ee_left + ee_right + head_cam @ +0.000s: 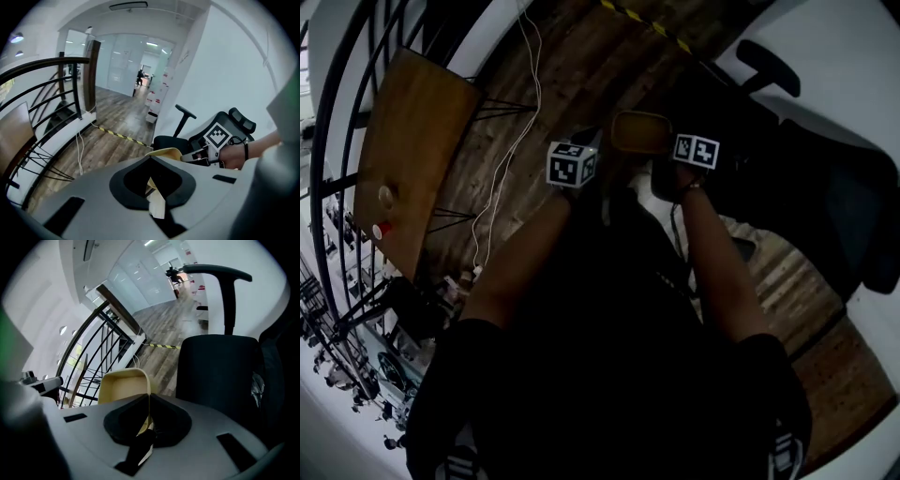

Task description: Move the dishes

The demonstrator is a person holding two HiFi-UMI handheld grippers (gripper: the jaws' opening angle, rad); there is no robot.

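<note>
**Head view.** The left gripper (586,161) and the right gripper (680,155), each carrying 1 marker cube, meet at a tan dish (637,131). The dish is held in the air above the plank floor (581,56), in front of the person's dark torso. A wooden counter (412,131) stands well apart at the left. A black office chair (825,197) stands at the right, and a white cable (511,150) trails across the floor.

**Left gripper view.** The 2 jaws are clenched on the thin rim of the dish. The right gripper, with the hand (234,157) that holds it, shows at the dish's far side, in front of the chair.

**Right gripper view.** The 2 jaws are pinched together on 1 wall of the dish, whose hollow faces the camera. A black railing (117,309) stands beyond the dish, and the chair is at the right.
</note>
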